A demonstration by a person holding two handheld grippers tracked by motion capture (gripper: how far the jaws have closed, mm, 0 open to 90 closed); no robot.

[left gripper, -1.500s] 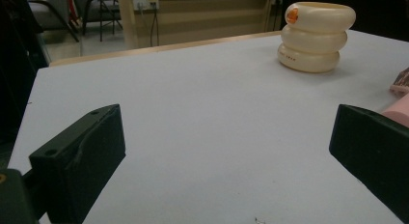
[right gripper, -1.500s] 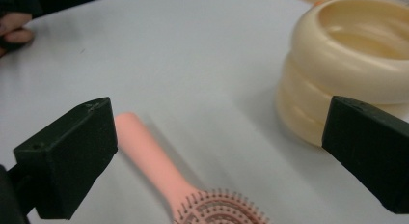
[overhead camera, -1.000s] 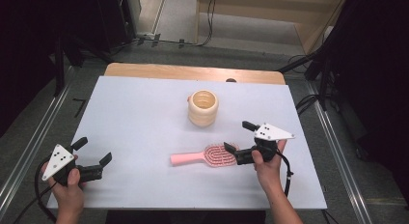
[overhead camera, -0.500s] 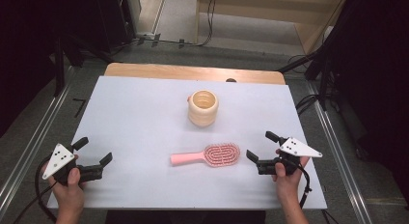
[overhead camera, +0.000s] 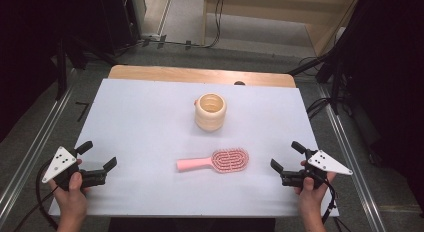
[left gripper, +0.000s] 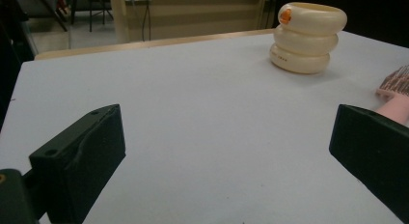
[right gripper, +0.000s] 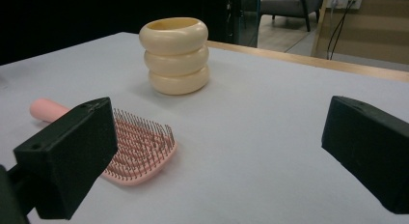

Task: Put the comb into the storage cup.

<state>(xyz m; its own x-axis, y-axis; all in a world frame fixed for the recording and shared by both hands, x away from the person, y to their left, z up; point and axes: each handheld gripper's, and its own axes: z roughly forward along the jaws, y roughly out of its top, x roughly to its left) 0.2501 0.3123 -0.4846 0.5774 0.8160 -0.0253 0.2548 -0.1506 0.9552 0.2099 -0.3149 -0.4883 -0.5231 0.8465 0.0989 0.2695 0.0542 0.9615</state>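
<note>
- Pink hairbrush [overhead camera: 214,161]: lies flat on the bench [overhead camera: 140,117], bristles up, handle toward the person's left, near the front middle; nothing touches it.
- Right tongs [overhead camera: 291,162]: jaws spread wide and empty, resting at the bench's front right, near the brush head but apart from it. Left tongs [overhead camera: 98,156]: likewise spread and empty, at the front left, well apart from the brush.
- Risk, grasp: the brush lies low and flat, so a jaw sliding under it could push it across the smooth sheet instead of lifting it; a pinch on the rounded handle [right gripper: 46,109] may let the heavier head swing down.
- Risk, bristles: clamping on the head [right gripper: 137,147] would probably bend the bristles and give a springy, uncertain hold.
- Surroundings: a cream ribbed cup [overhead camera: 210,111] stands upright behind the brush, apart from it; a forward shove could drive the brush into it.
- Obstruction: the path from either gripper to the brush appears free.
</note>
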